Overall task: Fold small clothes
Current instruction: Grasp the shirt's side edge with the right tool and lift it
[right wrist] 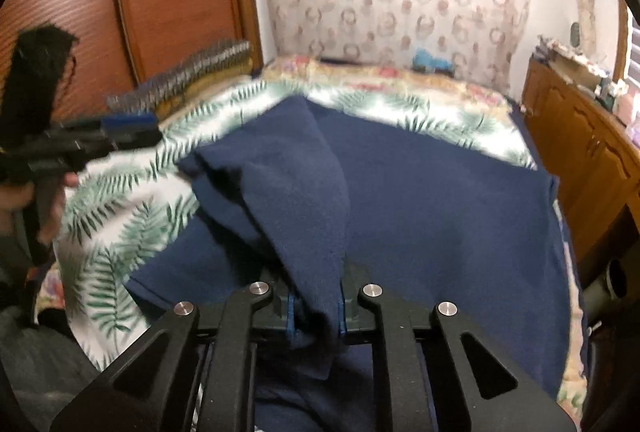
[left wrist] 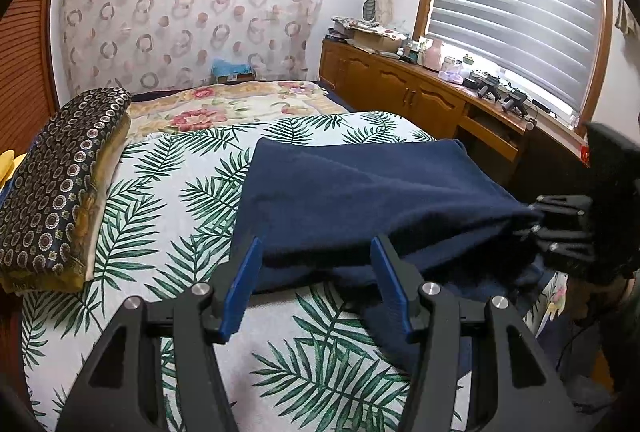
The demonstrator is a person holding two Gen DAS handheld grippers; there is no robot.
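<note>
Lying across the bed [left wrist: 132, 191] on a white cover printed with green palm leaves, the navy cloth [left wrist: 360, 183] occupies the near right portion of the mattress, partly doubled over itself. Right gripper [right wrist: 316, 308] is closed tight on a raised fold of that cloth: in its own view the fabric rises in a peak from between the two blue pads, which press it from both sides, and a tail of it hangs below them. Seen from the left wrist view, the same gripper sits at the right edge of the cloth, its tips buried in the dark fabric. Left gripper [left wrist: 316, 280] stands partly open, its blue fingers [left wrist: 244, 288] apart with nothing clamped between them; the near edge of the cloth lies just past the fingertips, and whether they touch it cannot be told. From the right wrist view this gripper appears at far left, held by a hand [right wrist: 24, 199], over the leaf-print cover and clear of the cloth. A patterned dark cushion [left wrist: 56, 183] rests along the left side of the bed. Wooden cabinets [left wrist: 400, 87] line the wall beneath the window blind [left wrist: 516, 3].
</note>
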